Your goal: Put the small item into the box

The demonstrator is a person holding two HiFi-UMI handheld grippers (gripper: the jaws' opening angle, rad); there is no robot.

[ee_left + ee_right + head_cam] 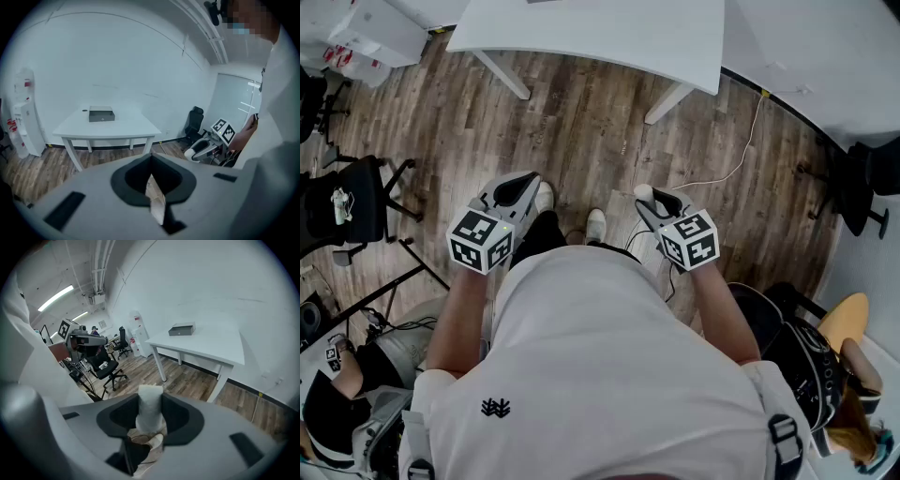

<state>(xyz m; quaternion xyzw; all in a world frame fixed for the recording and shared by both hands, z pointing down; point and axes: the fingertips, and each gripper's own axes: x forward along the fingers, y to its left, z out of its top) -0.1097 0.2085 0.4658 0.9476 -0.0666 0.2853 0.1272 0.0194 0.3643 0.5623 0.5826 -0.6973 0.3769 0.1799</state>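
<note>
The wooden floor (pixel 581 122) spreads out under you, and the white surface (pixel 609 37) stands ahead of you across it, well apart from both of your hands; a black office chair (pixel 356 202) sits off to your left; you hold both tools low in front of your body, pointing down and forward; your left tongs (pixel 528 180) are drawn together, with only a sliver of floor showing between them and nothing in their hold; your right tongs (pixel 651 199) stand fairly wide and are clamped on the small item (pixel 150 401), a whitish wrapped piece that pokes up past the tips; the grey box (pixel 101 114) rests on the surface toward its far side, by the wall; so the small item is in your right tongs, away from the box.
</note>
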